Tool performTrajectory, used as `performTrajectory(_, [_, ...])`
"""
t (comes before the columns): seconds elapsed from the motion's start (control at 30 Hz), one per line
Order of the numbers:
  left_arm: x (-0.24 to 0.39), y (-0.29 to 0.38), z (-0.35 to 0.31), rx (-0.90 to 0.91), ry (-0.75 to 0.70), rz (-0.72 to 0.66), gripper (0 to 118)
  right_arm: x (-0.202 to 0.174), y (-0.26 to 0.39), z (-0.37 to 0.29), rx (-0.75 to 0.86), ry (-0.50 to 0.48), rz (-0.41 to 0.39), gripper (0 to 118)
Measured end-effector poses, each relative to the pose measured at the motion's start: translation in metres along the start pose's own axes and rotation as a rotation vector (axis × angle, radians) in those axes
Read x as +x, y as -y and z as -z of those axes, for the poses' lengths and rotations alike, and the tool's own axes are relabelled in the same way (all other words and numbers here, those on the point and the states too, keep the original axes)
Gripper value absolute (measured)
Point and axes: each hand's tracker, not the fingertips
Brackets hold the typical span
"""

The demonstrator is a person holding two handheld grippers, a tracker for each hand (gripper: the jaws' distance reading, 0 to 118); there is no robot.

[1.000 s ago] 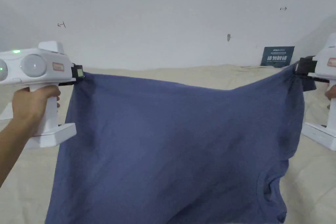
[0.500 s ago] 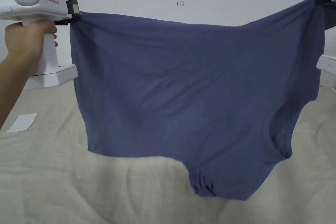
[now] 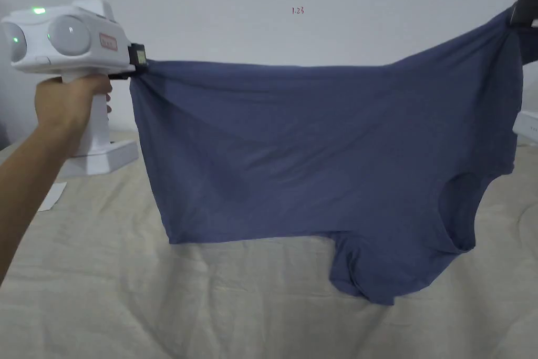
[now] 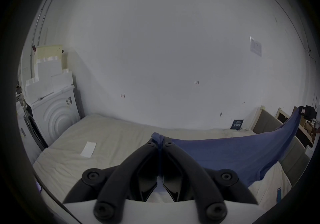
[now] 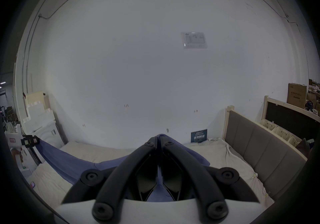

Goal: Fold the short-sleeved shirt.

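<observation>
Now my left hand-held gripper and right hand-held gripper each pinch a corner of the shirt, stretched above the bed.

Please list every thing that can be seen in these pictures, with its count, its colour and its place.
shirt: one, blue, hanging in the air between both grippers above the bed
bed sheet: one, beige, under the shirt
paper slip: one, white, on the sheet at the left
sign: one, dark blue, against the wall
headboard: one, grey, right of the bed
left gripper: one, clamped on the shirt
right gripper: one, clamped on the shirt
</observation>
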Motion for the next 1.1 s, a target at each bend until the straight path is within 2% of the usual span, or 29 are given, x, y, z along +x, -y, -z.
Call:
performTrajectory(0.13, [-0.013, 0.038, 0.024, -0.07, -0.002, 0.015, 1, 0.005, 0.05, 0.004, -0.072, 0.005, -0.002, 0])
performTrajectory(0.37, [-0.025, 0.111, 0.019, -0.151, -0.004, 0.019, 1, 0.023, 0.132, -0.004, -0.178, 0.005, 0.034, 0])
performTrajectory(0.67, [-0.051, 0.208, -0.029, -0.247, 0.009, 0.025, 1, 0.037, 0.222, -0.078, -0.261, -0.013, 0.059, 0])
performTrajectory(1.1, [-0.069, 0.32, -0.123, -0.344, 0.023, 0.082, 1, 0.04, 0.3, -0.211, -0.319, -0.03, 0.084, 0])
